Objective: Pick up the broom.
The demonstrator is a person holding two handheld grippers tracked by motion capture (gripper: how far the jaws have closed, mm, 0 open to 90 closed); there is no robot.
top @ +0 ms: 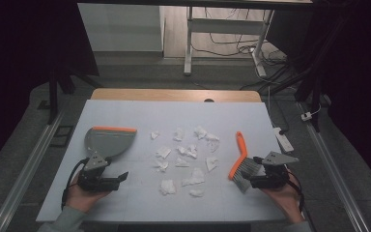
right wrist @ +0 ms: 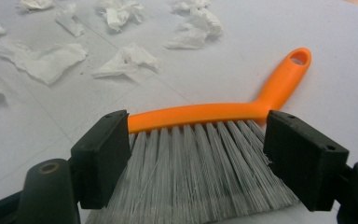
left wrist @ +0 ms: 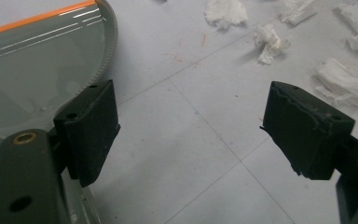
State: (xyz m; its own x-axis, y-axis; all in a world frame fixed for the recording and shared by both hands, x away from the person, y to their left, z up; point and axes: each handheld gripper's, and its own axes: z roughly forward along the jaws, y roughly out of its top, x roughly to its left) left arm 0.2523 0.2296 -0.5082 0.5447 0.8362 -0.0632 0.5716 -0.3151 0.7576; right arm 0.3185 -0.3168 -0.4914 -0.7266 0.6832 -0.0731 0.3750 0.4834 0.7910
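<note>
High view: my L gripper [top: 107,180] is spread, empty, just below dustpan [top: 110,140]. My R gripper [top: 254,173] is spread w/ brush [top: 240,162] bristles between jaws; scraps [top: 186,157] lie mid-table [top: 125,113].

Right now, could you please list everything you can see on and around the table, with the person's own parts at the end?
Dustpan: one, grey with an orange edge, left side of the mat.
Brush: one, orange handle with grey bristles, right side of the mat.
Paper scraps: about sixteen, white, crumpled, scattered between dustpan and brush.
Mat: one, pale, covering the table.
Table: one, wooden, far edge showing.
Power strip: one, white, right of the table.
Left gripper: black, open, beside the dustpan.
Right gripper: black, open, bristles between its jaws.
</note>
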